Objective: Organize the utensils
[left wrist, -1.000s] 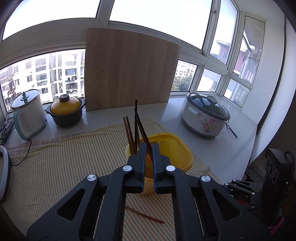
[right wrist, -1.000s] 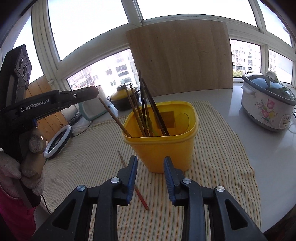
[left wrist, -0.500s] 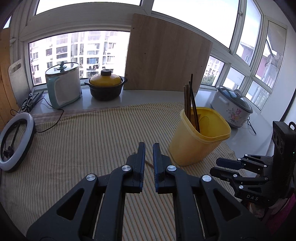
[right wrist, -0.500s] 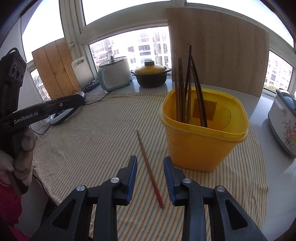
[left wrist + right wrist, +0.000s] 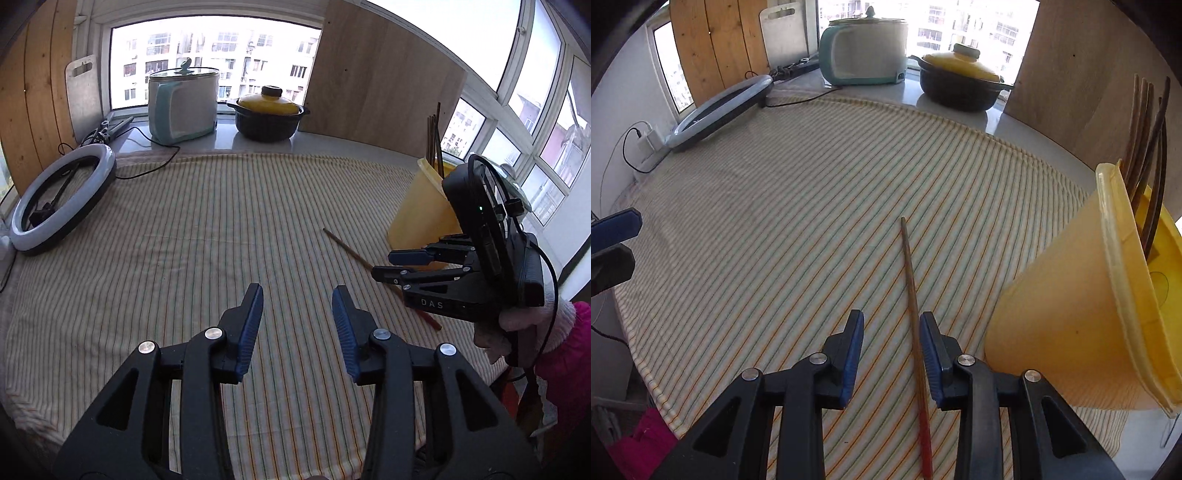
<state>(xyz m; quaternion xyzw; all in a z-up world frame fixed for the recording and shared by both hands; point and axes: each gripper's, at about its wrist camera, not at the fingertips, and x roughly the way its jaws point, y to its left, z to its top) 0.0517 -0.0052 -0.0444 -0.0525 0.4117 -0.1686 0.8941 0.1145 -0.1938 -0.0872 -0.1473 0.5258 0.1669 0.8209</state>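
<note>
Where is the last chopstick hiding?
In the right wrist view, the chopstick lies flat on the striped cloth, left of the yellow tub, running between the open right gripper.

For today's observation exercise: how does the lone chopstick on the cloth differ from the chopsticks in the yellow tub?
The lone chopstick lies flat on the striped cloth; the tub chopsticks stand upright, leaning on the rim of the yellow tub. The lone one sits between the open right gripper's fingers; the tub ones are untouched. The lone one shows a red end; no red shows on the others. All are thin brown sticks.
</note>
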